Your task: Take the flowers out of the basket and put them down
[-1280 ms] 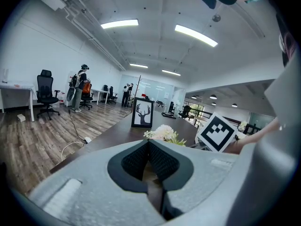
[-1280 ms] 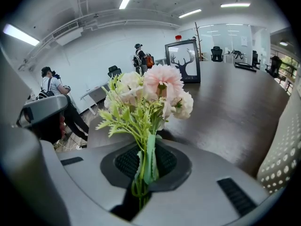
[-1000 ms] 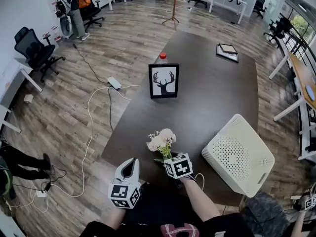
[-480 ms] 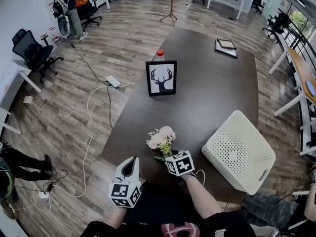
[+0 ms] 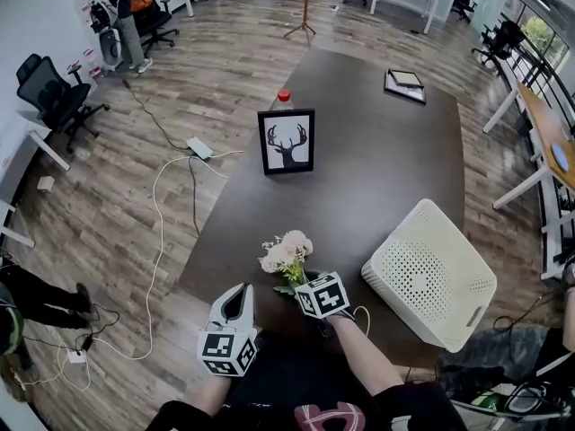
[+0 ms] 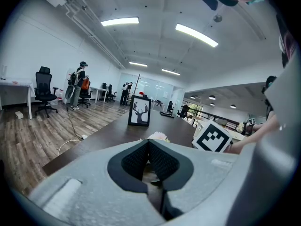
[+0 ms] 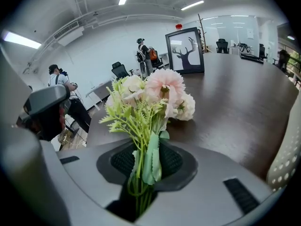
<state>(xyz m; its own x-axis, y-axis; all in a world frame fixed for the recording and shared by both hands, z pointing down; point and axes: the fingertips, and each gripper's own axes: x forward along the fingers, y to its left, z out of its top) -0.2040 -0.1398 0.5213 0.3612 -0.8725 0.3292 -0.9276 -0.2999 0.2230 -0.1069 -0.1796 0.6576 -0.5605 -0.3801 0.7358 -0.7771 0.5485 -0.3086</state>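
As fingers of the right gripper [image 7: 146, 171] have just been opening around the flowers [image 7: 160, 88], widen fully, then withdraw straight; left gripper [image 6: 149, 157] fingers are closed, empty.

I'm in an open office here: rolling chairs [image 5: 49, 92] at white desks [image 5: 13, 142], a long dark meeting table [image 5: 377, 178] under me, plank floor [image 5: 216, 70] with cables [image 5: 160, 232] trailing, strip lights [image 6: 120, 21] overhead.

Grey left gripper [image 5: 235, 299], right gripper [image 5: 299, 283]; black-white marker cubes [image 5: 225, 352]
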